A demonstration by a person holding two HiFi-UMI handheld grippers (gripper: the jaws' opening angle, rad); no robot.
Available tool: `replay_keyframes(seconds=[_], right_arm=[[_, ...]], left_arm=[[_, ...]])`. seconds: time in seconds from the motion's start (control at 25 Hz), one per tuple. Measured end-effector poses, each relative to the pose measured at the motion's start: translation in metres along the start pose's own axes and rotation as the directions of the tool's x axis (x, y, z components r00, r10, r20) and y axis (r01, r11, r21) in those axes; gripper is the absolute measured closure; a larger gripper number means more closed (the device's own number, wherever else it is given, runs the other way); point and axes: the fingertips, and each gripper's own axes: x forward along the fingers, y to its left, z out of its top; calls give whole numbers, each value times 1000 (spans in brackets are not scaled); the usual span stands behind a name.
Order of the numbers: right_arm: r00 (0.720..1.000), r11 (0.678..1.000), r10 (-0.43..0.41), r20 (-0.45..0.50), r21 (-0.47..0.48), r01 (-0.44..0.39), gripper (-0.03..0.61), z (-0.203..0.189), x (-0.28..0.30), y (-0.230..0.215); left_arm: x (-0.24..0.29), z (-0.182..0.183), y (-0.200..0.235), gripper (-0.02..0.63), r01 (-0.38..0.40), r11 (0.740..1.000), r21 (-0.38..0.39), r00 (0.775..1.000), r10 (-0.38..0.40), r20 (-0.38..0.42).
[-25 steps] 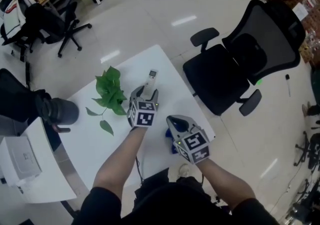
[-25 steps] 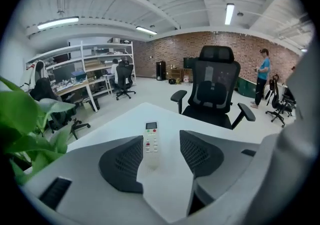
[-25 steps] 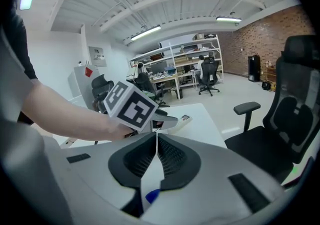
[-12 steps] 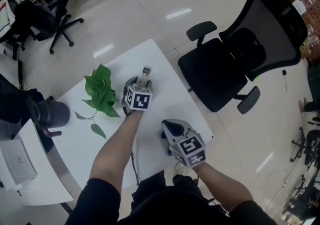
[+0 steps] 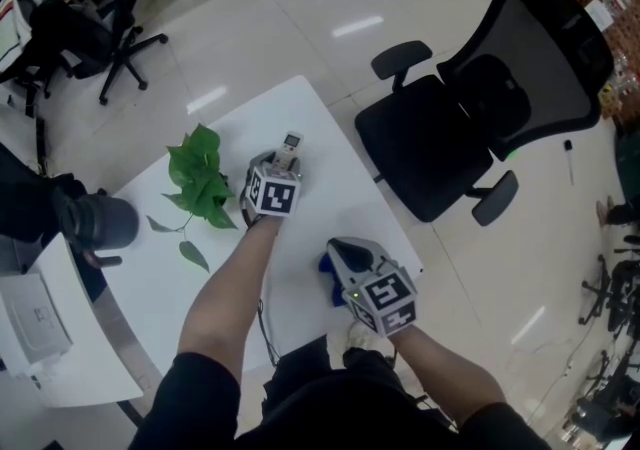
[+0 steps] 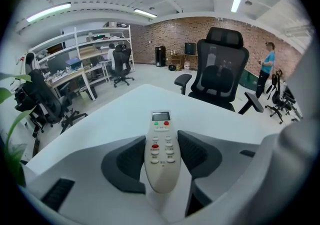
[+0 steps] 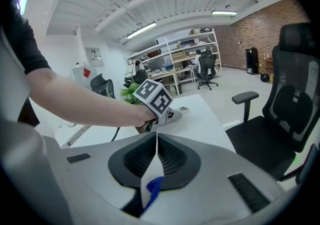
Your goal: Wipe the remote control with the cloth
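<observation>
A white remote control (image 5: 291, 143) with a small screen and red and green buttons lies on the white table (image 5: 330, 178). My left gripper (image 5: 279, 162) reaches over its near end. In the left gripper view the remote control (image 6: 161, 134) lies lengthwise between the jaws of that gripper (image 6: 162, 146). The jaws are closing, and both pads touch the remote's sides. My right gripper (image 5: 343, 254) hovers at the table's near right corner, shut on a blue and white cloth (image 7: 151, 189). A bit of the cloth (image 5: 327, 265) shows blue under it.
A sprig of green leaves (image 5: 200, 178) lies left of the remote. A black office chair (image 5: 450, 138) stands close to the table's right side. A dark round object (image 5: 95, 223) and a white box (image 5: 30, 318) sit at the left, on a second surface.
My left gripper has slid forward along the table until the remote lies between its jaws. The right gripper has stayed by the near right corner with the cloth.
</observation>
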Motion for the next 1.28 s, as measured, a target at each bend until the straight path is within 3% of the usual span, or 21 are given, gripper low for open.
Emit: replay_keyframes(seconds=[0.28,0.44,0.92,1.28], right_arm=[[1000,1000,-5,16,-15,5,563,-9,-29,5],[1000,999,-2,20,-37,3,559,-23,-44,7],[999,993,44,21,-112,-42,534,-65,-92,34],[997,982,66,25,-180,-61,450,-81,-115,58]], left_arm=[[-70,2,-26,408,2,999,-50,989,5,147],[-126,-13,-47,408,-11,999,-38,978,19,209],[-270,-85,-128,408,-43,998,-51,957,56,284],[-352,-110,-174,408,-121,993,-17,931,119,345]])
